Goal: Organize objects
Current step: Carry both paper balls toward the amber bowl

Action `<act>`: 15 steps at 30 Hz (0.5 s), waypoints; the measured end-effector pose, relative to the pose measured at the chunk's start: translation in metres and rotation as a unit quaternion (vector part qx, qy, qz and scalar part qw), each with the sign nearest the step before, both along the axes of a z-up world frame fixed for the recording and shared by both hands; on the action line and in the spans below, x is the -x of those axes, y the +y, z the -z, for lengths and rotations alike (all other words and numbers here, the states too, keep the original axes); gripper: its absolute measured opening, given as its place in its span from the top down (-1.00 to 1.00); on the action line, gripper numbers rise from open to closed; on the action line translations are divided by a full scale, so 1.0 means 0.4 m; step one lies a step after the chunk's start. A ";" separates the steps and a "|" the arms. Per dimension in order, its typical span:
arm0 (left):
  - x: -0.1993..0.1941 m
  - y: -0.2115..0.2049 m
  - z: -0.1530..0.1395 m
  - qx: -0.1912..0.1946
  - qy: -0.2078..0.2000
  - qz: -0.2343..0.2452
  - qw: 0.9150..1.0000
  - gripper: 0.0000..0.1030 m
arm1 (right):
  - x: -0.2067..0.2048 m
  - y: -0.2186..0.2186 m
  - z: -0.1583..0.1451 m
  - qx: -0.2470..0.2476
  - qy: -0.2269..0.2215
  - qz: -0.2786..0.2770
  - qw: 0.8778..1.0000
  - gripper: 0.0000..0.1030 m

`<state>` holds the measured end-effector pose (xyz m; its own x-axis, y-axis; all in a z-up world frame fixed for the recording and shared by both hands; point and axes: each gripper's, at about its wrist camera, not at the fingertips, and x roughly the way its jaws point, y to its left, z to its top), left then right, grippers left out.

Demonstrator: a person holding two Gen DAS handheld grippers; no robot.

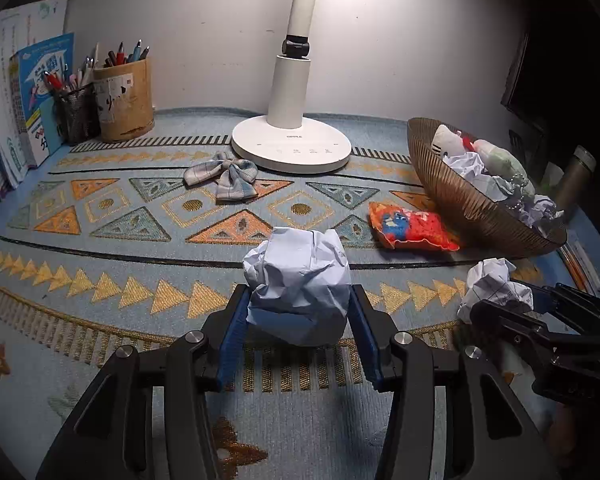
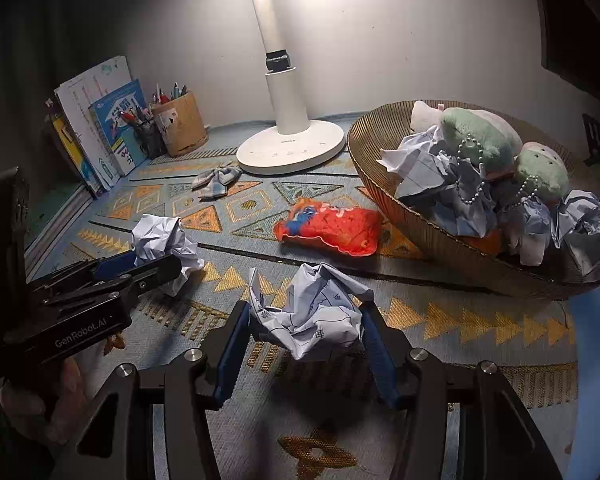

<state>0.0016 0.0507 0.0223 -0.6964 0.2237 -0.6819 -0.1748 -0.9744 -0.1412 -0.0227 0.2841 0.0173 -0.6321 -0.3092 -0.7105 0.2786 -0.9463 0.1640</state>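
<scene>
My left gripper (image 1: 298,304) is shut on a crumpled paper ball (image 1: 298,280), its blue pads pressing both sides, low over the patterned cloth. My right gripper (image 2: 306,316) is shut on a second crumpled paper ball (image 2: 312,316) with printed marks. Each gripper shows in the other view: the right one (image 1: 512,304) with its ball (image 1: 492,284), the left one (image 2: 140,264) with its ball (image 2: 160,240). A brown ribbed basket (image 1: 460,204) (image 2: 420,224) at the right holds several paper balls and plush toys.
A red snack bag (image 1: 412,228) (image 2: 328,228) lies beside the basket. A plaid bow (image 1: 224,178) lies by the white lamp base (image 1: 292,148). Pen cups (image 1: 124,100) and books (image 1: 32,100) stand at the back left. A bottle (image 1: 576,176) stands behind the basket.
</scene>
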 end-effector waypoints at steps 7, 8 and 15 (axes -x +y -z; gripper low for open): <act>-0.006 0.006 -0.003 0.012 0.013 -0.003 1.000 0.09 | -0.008 0.032 0.010 0.027 -0.012 0.009 1.000 -0.40; -0.008 0.007 -0.004 0.014 0.015 -0.001 1.000 0.09 | -0.009 0.034 0.013 0.030 -0.015 0.009 0.999 -0.42; -0.010 0.011 -0.005 0.013 0.018 0.006 1.000 0.09 | -0.002 0.021 0.020 0.020 -0.022 0.010 1.000 -0.42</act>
<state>0.0058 0.0549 0.0245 -0.7186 0.2146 -0.6614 -0.1906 -0.9755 -0.1094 -0.0219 0.2924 0.0094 -0.6074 -0.3265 -0.7242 0.2520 -0.9438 0.2140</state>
